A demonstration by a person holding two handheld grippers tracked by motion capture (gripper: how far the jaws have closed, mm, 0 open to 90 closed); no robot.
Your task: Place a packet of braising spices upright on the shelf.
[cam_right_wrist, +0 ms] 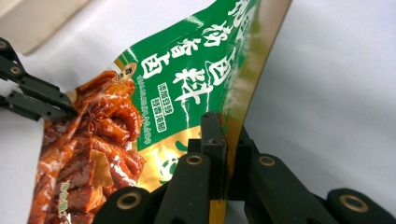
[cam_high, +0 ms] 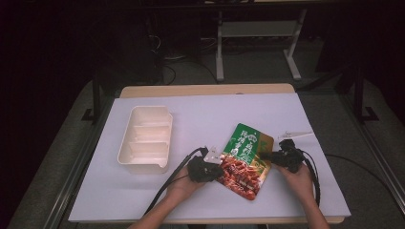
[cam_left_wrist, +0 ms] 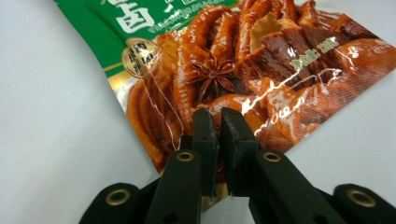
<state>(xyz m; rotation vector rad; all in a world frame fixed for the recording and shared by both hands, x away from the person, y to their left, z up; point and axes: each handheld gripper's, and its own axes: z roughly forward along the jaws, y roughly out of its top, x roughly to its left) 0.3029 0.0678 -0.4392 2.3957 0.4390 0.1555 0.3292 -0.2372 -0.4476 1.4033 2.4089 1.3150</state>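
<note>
Green-red pouch (cam_high: pixel 246 160) clamped by left gripper (cam_high: pixel 216 168), right gripper (cam_high: pixel 265 155).

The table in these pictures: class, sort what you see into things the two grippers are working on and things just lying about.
In use:
food pouch
left gripper, shut on the pouch's edge
right gripper, shut on the opposite edge

Lying about:
white compartment tray, empty
small white strip near the right gripper
</note>
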